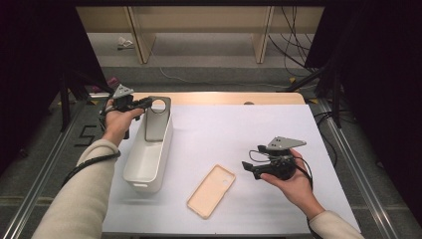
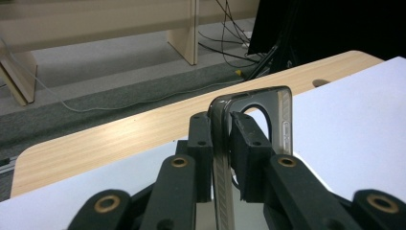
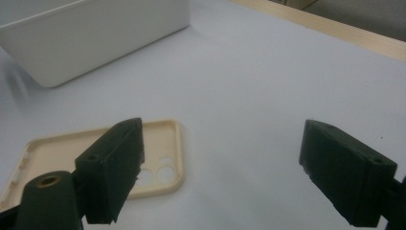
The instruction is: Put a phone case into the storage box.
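A grey translucent phone case point(image 1: 156, 125) with a round camera hole stands upright in the far end of a white bin point(image 1: 144, 172). My left gripper point(image 1: 146, 103) is shut on its top edge. In the left gripper view the case point(image 2: 283, 120) sits edge-on, and the left gripper point(image 2: 221, 129) has its pads pressed on either side of it. A beige phone case point(image 1: 211, 190) lies flat, inside up, on the white mat. My right gripper point(image 1: 248, 168) hovers just to its right, pointing left, open and holding nothing. In the right gripper view the beige case point(image 3: 57, 153) lies behind the left jaw of the right gripper point(image 3: 222, 148).
The white mat point(image 1: 259, 124) covers most of a wooden table point(image 1: 224, 97). The bin point(image 3: 95, 33) lies lengthwise on the mat's left side. Dark frames and cables stand beyond the table's far corners.
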